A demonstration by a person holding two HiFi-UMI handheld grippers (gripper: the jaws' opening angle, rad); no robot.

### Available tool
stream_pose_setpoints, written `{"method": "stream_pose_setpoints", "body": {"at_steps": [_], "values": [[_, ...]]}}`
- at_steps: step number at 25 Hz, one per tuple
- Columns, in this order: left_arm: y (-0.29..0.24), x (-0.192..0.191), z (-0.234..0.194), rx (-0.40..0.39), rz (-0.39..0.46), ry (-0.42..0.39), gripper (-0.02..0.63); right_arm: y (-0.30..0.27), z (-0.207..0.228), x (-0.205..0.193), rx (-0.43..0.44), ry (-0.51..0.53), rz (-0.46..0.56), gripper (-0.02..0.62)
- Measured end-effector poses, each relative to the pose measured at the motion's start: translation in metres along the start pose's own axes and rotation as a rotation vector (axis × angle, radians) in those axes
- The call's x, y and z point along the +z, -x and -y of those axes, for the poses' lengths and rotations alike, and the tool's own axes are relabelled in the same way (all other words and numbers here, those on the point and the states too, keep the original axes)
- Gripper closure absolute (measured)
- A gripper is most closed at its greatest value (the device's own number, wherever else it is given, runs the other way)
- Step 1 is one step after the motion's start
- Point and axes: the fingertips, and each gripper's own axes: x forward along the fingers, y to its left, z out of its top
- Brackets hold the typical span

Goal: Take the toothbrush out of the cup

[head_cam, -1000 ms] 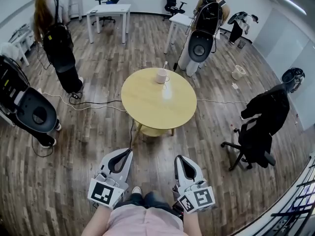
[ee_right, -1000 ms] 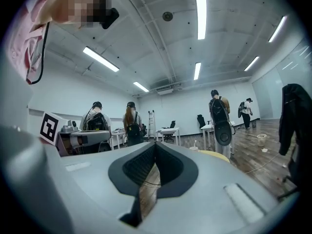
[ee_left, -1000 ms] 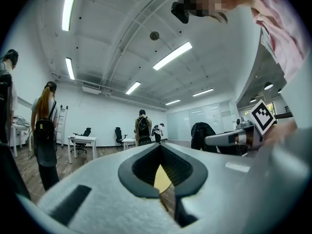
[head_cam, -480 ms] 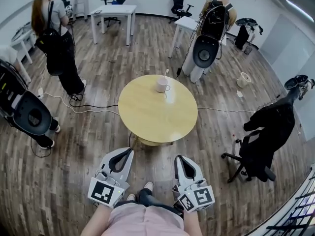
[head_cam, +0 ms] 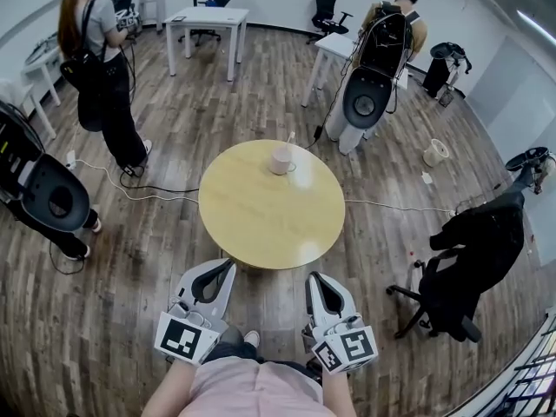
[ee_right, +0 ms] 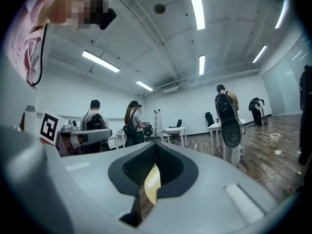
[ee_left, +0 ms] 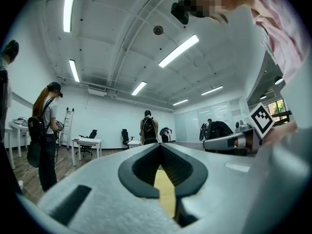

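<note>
A pale cup (head_cam: 281,159) stands at the far edge of the round yellow table (head_cam: 261,224), with a toothbrush (head_cam: 290,139) sticking up out of it. My left gripper (head_cam: 224,266) and right gripper (head_cam: 313,278) are held side by side short of the table's near edge, far from the cup. Both are shut and hold nothing. In the left gripper view the gripper (ee_left: 160,145) has its jaws closed, with a sliver of the table (ee_left: 166,191) showing through the gap. The right gripper view shows the same: gripper (ee_right: 155,144), table (ee_right: 152,184).
A black office chair draped with a jacket (head_cam: 465,254) stands right of the table. A cable (head_cam: 148,189) runs over the wooden floor at the left. A person (head_cam: 100,68) stands far left, another (head_cam: 387,33) behind the table by white desks (head_cam: 208,16).
The table and cup have drawn closer in the head view as I walk forward. Both grippers stay shut and keep their place in the picture.
</note>
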Motion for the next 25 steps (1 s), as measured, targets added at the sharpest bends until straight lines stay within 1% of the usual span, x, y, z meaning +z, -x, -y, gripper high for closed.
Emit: {"method": "stream_pose_setpoints", "body": {"at_steps": [6,11,15,19,21,25], "values": [[-0.031,-0.010,-0.017,-0.006,-0.019,0.012,0.611,-0.030,0.021,0.002,-0.003,-0.012,0.000,0.591],[-0.063,-0.012,-0.047,-0.022,-0.023,0.008,0.610,-0.068,0.037,0.004,-0.023,-0.021,-0.005,0.591],[-0.091,-0.007,-0.078,-0.039,-0.010,0.004,0.609,-0.103,0.048,0.014,-0.039,-0.020,0.005,0.591],[-0.113,-0.008,-0.100,-0.065,-0.016,-0.001,0.609,-0.131,0.056,0.023,-0.058,-0.014,0.022,0.591],[-0.123,-0.012,-0.106,-0.074,-0.014,0.001,0.609,-0.143,0.061,0.024,-0.062,-0.011,0.024,0.591],[-0.138,-0.025,-0.118,-0.071,-0.036,0.022,0.610,-0.161,0.071,0.020,-0.062,-0.017,0.016,0.591]]}}
